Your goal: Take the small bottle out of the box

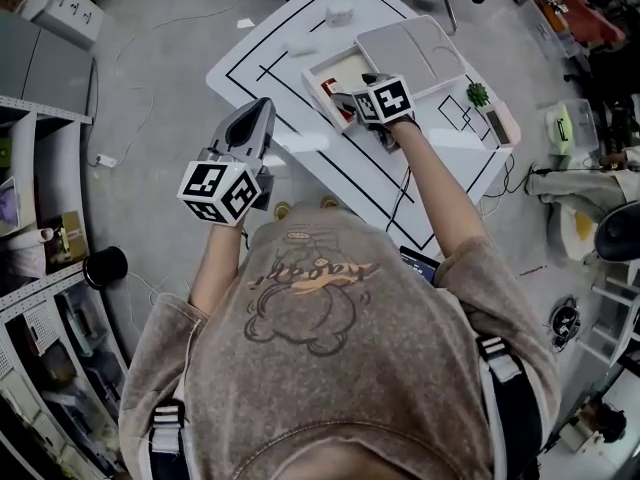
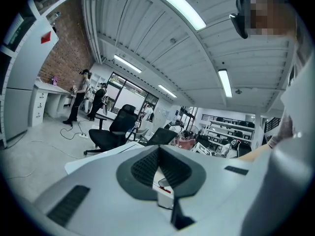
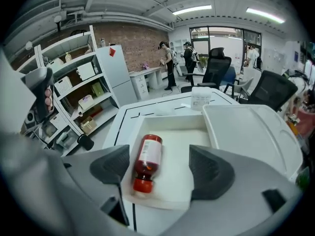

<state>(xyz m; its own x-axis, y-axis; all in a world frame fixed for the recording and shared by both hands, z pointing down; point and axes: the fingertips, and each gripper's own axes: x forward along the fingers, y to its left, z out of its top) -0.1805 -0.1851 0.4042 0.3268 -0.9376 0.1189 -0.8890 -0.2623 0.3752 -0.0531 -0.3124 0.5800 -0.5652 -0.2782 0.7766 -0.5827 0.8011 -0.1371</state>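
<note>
Head view: right gripper (image 1: 345,103) over the open box (image 1: 330,63); left gripper (image 1: 252,118) well apart. Red patch inside, probably the bottle.
Left gripper view: jaws pressed together, empty.
Right gripper view: jaws wide apart, small bottle (image 3: 146,162) lying in the box, ungripped. Grasp and lift-out remain.

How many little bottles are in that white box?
1. The bottle lies on its side in the open white box, near its left wall, red cap toward the right gripper. The box's near corners are hidden by the jaws.
</note>
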